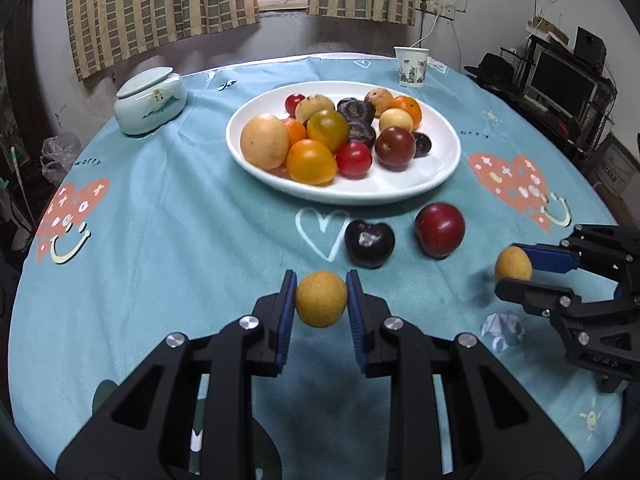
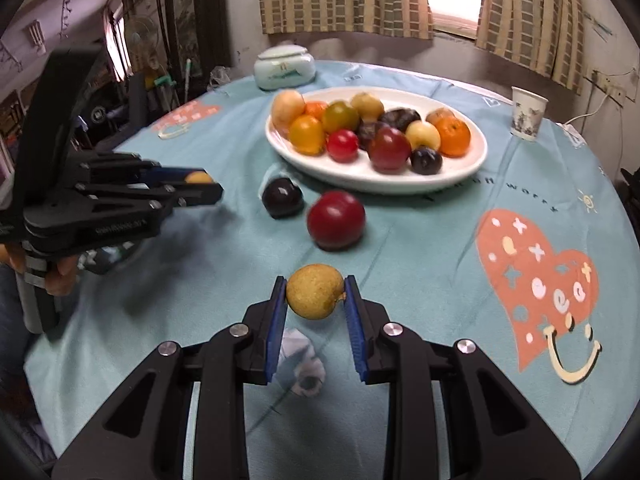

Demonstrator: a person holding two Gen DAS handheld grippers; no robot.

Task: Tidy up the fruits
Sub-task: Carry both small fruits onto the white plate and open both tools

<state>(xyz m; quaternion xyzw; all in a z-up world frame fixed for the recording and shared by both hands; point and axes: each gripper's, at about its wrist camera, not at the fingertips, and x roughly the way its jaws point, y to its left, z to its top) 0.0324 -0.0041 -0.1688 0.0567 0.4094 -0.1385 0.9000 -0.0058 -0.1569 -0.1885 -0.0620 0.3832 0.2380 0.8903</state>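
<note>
The left gripper (image 1: 321,299) pinches a small round yellow-brown fruit (image 1: 321,300) between its blue pads, lifted clear of the tablecloth (image 1: 160,240). The right gripper (image 2: 315,297) clamps a second yellow-brown fruit (image 2: 314,296) of the same kind. Two fruits lie loose on the cloth just near of the plate: a dark purple plum (image 1: 369,243) on the left and a red plum (image 1: 439,230) on the right. The white oval plate (image 1: 440,176), farther back, holds about fourteen mixed fruits, red, orange, yellow and dark. A lidded ceramic jar (image 1: 150,100) stands far left, one paper cup (image 1: 411,66) far right.
</note>
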